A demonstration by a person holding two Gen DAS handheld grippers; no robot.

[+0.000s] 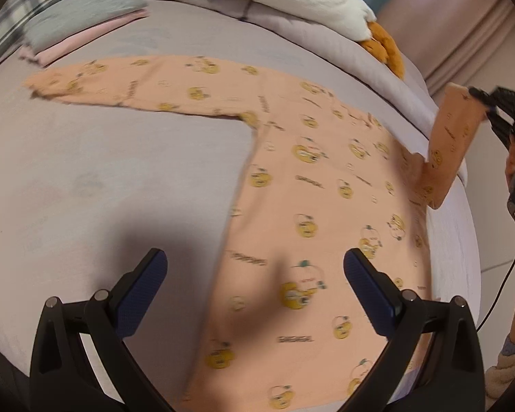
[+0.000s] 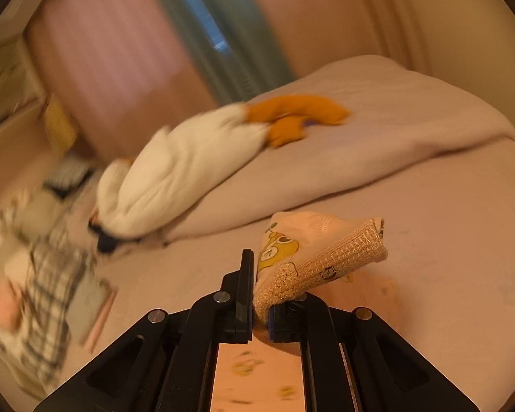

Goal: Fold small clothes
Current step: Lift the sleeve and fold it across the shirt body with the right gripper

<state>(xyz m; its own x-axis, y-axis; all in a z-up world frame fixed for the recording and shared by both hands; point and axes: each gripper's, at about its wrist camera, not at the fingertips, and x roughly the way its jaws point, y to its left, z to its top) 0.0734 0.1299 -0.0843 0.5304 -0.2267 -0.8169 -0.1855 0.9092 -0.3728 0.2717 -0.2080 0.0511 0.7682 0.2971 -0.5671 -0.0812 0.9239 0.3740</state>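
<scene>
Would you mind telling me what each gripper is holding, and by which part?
The right gripper pinches the ribbed cuff of the peach shirt's sleeve; the left gripper is open, holding nothing.

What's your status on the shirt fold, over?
Right gripper shut on sleeve cuff, lifted. Left gripper open above peach shirt, flat on bed. Nothing blocking.
</scene>
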